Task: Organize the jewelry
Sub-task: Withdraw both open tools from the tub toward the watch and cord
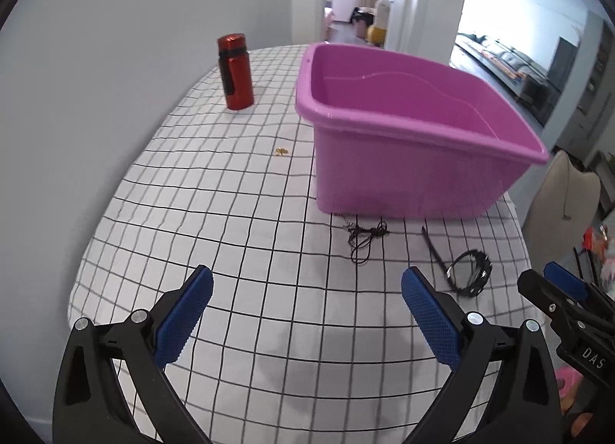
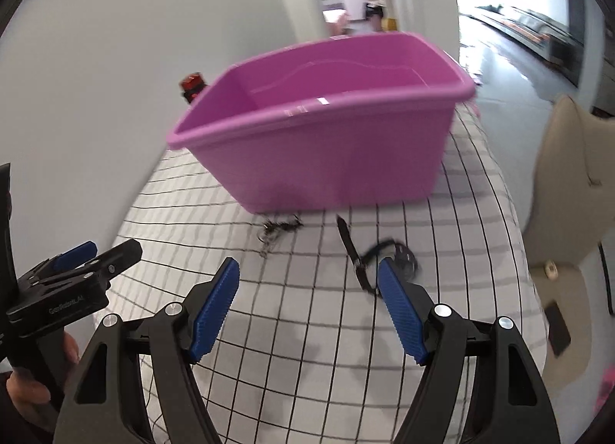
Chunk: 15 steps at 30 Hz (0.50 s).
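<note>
Jewelry on the checked cloth, both tongs apart

Jewelry lies in front of the tub [image 1: 403,175], on the near side of it. A tangled cord necklace [image 1: 365,238] sits just beside the tub's near wall, with a short chain end reaching toward that wall. To its right a black watch [image 1: 467,277] lies with one strap pointing toward the tub and its round body near the table's right edge. A small gold piece [image 1: 281,151] rests alone on the cloth [image 1: 230,213], left of the tub and well apart from the other two.

The tub is pink and looks empty as far as its inside shows. A red bottle [image 1: 235,71] stands upright at the far left, near the wall.

The left gripper [image 1: 307,319] hangs over bare cloth at the near side, its blue pads [image 1: 184,323] wide apart with nothing between them. The necklace is beyond it, and the watch is just past its right pad.

The right gripper [image 2: 307,304] is also spread wide and holds nothing. In its view the watch [image 2: 384,259] sits partly behind the right pad [image 2: 401,315], and the necklace [image 2: 276,231] lies farther off, toward the left pad. That view is blurred, so fine detail of both pieces is hard to tell.

A hand [image 2: 34,382] grips the left tool's handle at the lower left of the right view. A beige chair [image 2: 569,183] stands off the table's right side.
</note>
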{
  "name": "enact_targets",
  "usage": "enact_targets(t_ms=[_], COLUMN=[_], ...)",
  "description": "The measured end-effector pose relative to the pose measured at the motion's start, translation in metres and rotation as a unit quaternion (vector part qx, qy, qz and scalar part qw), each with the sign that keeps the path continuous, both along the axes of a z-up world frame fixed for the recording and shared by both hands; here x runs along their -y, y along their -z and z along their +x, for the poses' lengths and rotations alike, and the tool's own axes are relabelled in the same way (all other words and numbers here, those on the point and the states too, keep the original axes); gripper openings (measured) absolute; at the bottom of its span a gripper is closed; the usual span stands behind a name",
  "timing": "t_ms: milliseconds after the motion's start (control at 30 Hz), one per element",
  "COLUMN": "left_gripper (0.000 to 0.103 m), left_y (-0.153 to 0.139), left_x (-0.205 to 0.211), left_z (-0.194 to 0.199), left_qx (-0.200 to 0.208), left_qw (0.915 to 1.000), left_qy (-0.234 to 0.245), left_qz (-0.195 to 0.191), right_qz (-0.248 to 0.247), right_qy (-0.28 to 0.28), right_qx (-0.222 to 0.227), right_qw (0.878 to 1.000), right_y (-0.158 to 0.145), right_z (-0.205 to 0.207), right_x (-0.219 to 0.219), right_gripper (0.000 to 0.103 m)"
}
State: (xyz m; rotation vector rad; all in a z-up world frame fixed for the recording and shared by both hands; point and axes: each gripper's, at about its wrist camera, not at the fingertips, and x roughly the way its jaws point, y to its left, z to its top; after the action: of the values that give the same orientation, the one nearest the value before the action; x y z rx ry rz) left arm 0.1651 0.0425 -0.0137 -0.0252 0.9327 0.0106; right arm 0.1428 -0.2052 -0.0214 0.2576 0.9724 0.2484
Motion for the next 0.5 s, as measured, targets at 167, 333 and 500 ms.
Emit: enact_targets(t_ms=[167, 333, 500], left_gripper=[0.097, 0.097, 0.097], left_y=[0.033, 0.059, 0.076], left_x=[-0.006, -0.002, 0.001], left_z=[0.005, 0.013, 0.022], left_qx=[-0.007, -0.015, -0.004], left_qw=[0.9991, 0.9975, 0.9969], left_qy=[0.039, 0.068, 0.075], left_qz=[-0.01, -0.015, -0.024], right_qz=[-0.023, -0.026, -0.031], right_qy=[0.057, 0.105, 0.132], right_qx=[-0.011, -0.026, -0.029], right_qw=[0.998, 0.994, 0.99], right_y=[0.022, 0.043, 0.06], right_z=[-0.019, -0.028, -0.033], right_x=[-0.004, 0.004, 0.011], right_gripper=[0.071, 0.071, 0.071])
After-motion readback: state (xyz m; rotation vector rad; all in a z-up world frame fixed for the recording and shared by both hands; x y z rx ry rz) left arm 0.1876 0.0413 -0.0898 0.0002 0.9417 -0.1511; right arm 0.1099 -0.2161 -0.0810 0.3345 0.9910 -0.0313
